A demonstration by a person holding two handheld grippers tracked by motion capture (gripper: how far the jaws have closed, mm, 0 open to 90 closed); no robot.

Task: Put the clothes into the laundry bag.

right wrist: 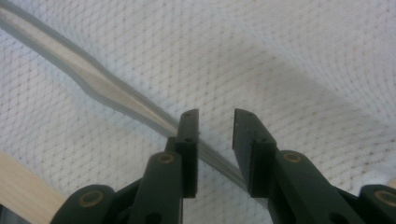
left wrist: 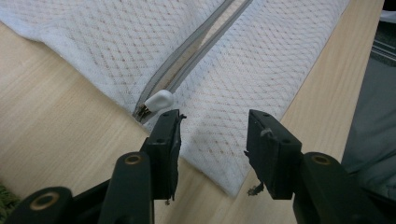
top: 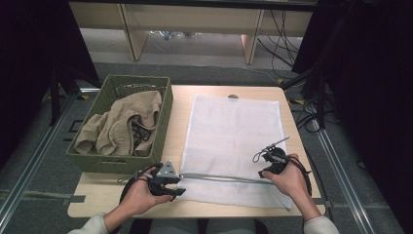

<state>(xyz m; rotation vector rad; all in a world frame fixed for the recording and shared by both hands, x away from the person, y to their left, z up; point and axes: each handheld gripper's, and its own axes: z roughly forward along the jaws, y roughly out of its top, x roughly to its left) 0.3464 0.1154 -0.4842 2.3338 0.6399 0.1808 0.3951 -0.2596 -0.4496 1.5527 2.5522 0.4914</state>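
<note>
A white mesh laundry bag (top: 234, 131) lies flat on the wooden table (top: 97, 195). A grey zipper (top: 219, 178) runs along its near edge and is partly parted. My left gripper (top: 179, 187) sits at the zipper's left end. Its jaws are open over the bag's corner (left wrist: 214, 126), with the white zipper pull (left wrist: 159, 100) just beyond the left jaw. My right gripper (top: 258, 165) hovers over the zipper's right part. In the right gripper view it is open (right wrist: 215, 122), straddling the zipper (right wrist: 112, 95), and the pads press on nothing.
A green woven basket (top: 167, 112) stands at the table's left, holding beige clothing (top: 122, 126) and a dark cord. Black curtains flank both sides. Wooden shelving legs and floor cables lie beyond the far edge.
</note>
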